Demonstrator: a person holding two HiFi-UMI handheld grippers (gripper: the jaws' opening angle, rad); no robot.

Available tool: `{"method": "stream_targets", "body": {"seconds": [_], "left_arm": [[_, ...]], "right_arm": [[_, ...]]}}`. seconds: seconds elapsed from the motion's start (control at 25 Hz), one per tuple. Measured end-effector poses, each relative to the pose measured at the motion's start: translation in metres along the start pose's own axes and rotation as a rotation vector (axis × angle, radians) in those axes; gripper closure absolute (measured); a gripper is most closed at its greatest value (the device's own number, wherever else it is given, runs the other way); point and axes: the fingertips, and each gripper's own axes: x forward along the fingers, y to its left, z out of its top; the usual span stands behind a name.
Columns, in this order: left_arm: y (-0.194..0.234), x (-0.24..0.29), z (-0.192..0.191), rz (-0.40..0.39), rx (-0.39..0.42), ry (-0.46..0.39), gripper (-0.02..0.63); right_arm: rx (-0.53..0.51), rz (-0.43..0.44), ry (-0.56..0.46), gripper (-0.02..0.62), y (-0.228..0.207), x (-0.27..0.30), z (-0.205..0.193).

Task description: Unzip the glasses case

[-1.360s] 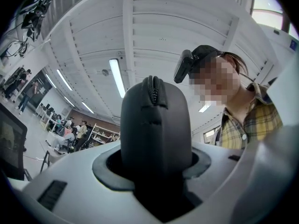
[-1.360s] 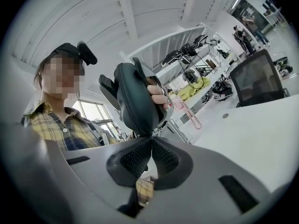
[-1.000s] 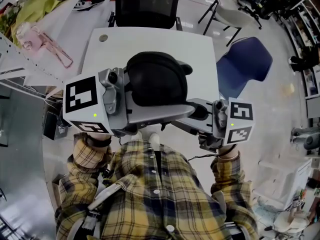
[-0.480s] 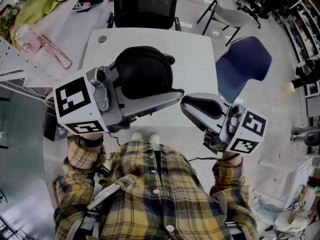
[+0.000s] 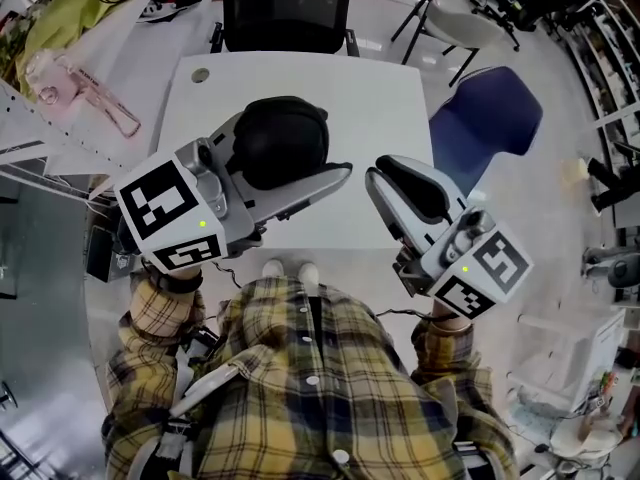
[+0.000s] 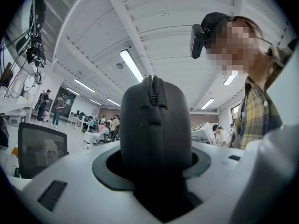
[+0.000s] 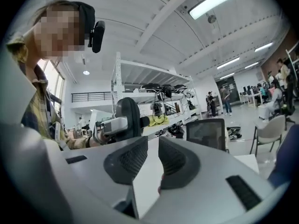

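The black glasses case (image 5: 282,140) is off the desk (image 5: 380,98), held in the air a little left of the middle of the head view. The left tongs (image 5: 318,153) are closed on it, with one jaw under it and the other behind it. In the left gripper view the case stands upright between the jaws and fills the middle of the frame, and its zipper (image 6: 151,88) runs over the top edge toward the camera. The teeth look joined at this end, so I judge that the zip is not yet opened here. I cannot find the slider or its pull tab in any view. The right tongs (image 5: 385,171) are at the right of the head view, apart from the case. Their jaws have just been opening and now stand with a narrow gap, and nothing is between the ribbed pads. In the right gripper view the case appears only small, at the left of the middle, well apart from the pads. I think the step in hand is the approach for a grip on the zipper pull. The next move needs the right tongs to come across to the case and find the small tab. They must then close on it firmly while the left tongs keep the case steady against the pull.
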Motion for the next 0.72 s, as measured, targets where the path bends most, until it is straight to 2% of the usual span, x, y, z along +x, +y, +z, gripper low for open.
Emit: {"method": "stream_targets", "body": {"seconds": [0.24, 0.4, 0.56, 0.72], "left_arm": [[0.017, -0.007, -0.02, 0.093, -0.007, 0.015, 0.358], [0.021, -0.013, -0.029, 0.126, -0.002, 0.017, 0.359], [0.02, -0.013, -0.036, 0.131, 0.009, 0.015, 0.358], [0.016, -0.015, -0.043, 0.103, 0.013, 0.021, 0.358]], "right_arm": [[-0.035, -0.139, -0.022, 0.548, -0.013, 0.002, -0.003], [-0.072, -0.18, -0.005, 0.549, -0.016, 0.003, -0.012], [-0.097, -0.21, 0.003, 0.581, -0.02, 0.003, -0.019], [-0.083, -0.218, 0.016, 0.595, -0.024, 0.006, -0.026]]}}
